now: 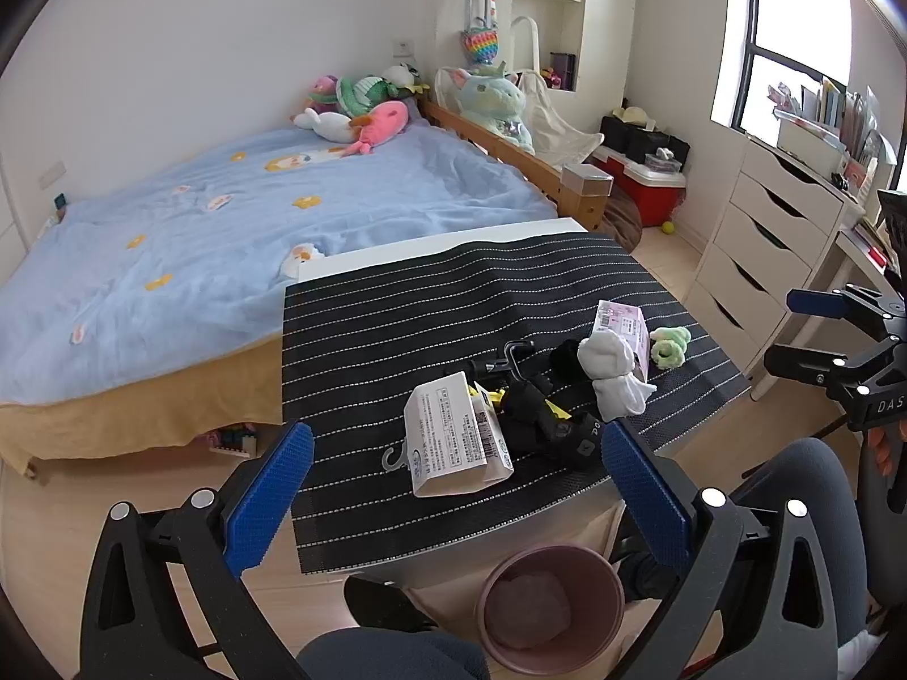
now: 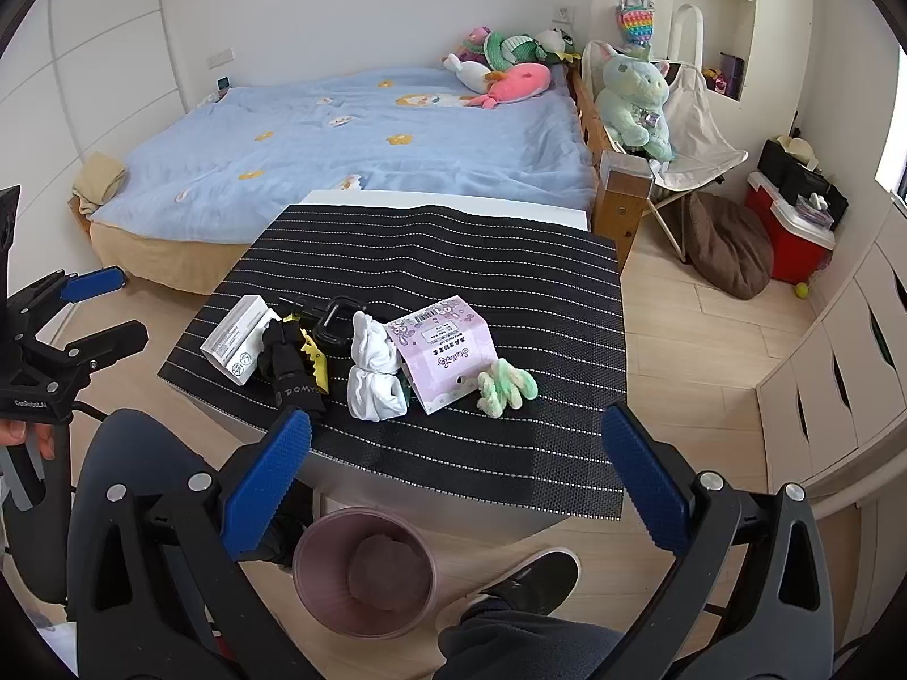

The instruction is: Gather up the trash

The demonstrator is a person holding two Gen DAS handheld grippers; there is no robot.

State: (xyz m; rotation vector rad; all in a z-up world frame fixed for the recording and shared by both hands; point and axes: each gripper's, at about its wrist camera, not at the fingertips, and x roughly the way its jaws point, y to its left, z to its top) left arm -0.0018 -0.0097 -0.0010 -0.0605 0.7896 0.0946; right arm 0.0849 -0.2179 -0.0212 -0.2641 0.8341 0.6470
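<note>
On the black striped mat [image 1: 397,306] [image 2: 453,249] lie a white printed box [image 1: 453,442] [image 2: 238,337], a pink printed box [image 1: 623,328] [image 2: 445,354], white socks [image 1: 612,374] [image 2: 371,377], a black glove [image 1: 544,413] [image 2: 283,362] and a green fluffy toy [image 1: 672,345] [image 2: 504,388]. A pink trash bin [image 1: 547,603] [image 2: 365,572] stands on the floor below the table's near edge. My left gripper [image 1: 453,498] is open, hovering just before the white box. My right gripper [image 2: 456,481] is open above the mat's near edge. Both are empty.
A bed with a blue cover [image 1: 227,226] [image 2: 363,136] and plush toys lies behind the table. A white drawer unit [image 1: 765,238] stands at the right. My knees [image 1: 805,510] [image 2: 130,487] and a shoe [image 2: 527,572] are near the bin. A black clamp [image 2: 334,323] lies among the objects.
</note>
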